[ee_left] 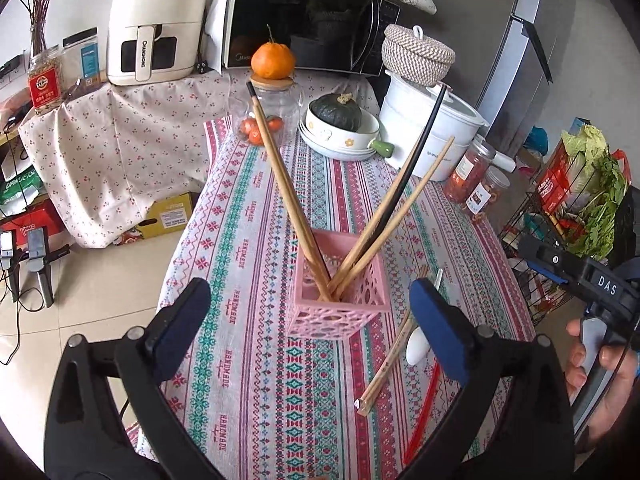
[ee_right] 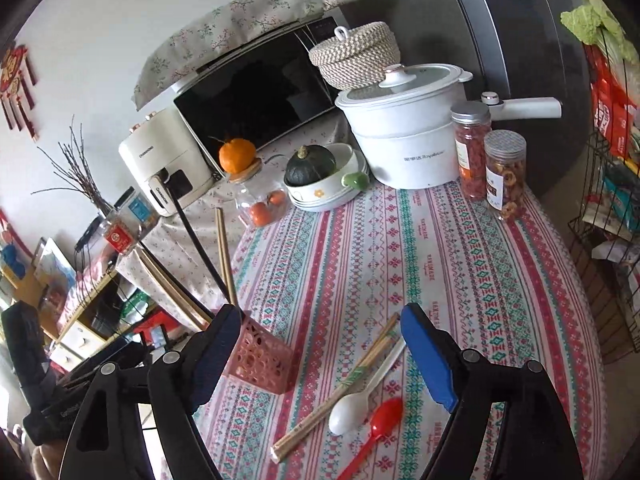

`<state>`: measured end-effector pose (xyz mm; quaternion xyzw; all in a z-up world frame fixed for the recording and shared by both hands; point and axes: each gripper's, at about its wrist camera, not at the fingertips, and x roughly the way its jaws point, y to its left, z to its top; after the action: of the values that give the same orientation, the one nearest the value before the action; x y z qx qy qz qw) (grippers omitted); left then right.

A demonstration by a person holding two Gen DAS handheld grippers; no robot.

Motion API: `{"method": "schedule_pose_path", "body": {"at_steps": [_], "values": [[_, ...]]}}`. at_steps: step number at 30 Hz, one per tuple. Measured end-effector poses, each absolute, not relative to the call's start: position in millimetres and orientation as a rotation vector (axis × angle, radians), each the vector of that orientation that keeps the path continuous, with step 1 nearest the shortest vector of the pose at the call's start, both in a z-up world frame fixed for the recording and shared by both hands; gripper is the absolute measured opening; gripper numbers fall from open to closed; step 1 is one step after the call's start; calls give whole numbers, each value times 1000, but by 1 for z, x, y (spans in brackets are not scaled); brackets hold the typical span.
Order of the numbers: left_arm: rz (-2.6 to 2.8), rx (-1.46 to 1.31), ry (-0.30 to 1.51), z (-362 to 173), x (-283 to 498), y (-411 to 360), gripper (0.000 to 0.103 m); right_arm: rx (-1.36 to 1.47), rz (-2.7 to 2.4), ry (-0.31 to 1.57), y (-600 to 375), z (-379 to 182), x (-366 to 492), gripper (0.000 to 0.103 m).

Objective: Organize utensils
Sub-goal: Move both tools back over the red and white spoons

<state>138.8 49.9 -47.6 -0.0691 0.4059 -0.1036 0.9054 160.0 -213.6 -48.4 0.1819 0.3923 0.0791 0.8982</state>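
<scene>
- Several chopsticks (ee_left: 280,196) already stood in the pink basket (ee_left: 340,308) on the worktop (ee_left: 248,240), so you were partway through.
- Still lying flat just beside the basket: a banded pair of chopsticks (ee_right: 340,388), a white spoon (ee_right: 352,412) and a red spoon (ee_right: 380,420).
- Your left gripper (ee_left: 312,320) was spread wide and empty, the basket framed between its pads.
- Your right gripper (ee_right: 320,352) was released too, above the loose pieces, grasping nothing.

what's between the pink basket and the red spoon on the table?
Right wrist view: a bundled pair of wooden chopsticks lies nearest the pink basket, then a white spoon, then the red spoon. All lie flat on the tablecloth.
</scene>
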Motion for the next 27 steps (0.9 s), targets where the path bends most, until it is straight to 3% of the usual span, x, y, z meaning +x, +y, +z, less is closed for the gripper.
{"method": "schedule_pose_path", "body": {"at_steps": [17, 27], "values": [[-213, -97, 1050, -107, 124, 39, 99, 279, -41, 1191, -222, -154, 152, 84], [-229, -50, 1061, -111, 121, 31, 99, 119, -42, 1237, -190, -177, 162, 84]]}}
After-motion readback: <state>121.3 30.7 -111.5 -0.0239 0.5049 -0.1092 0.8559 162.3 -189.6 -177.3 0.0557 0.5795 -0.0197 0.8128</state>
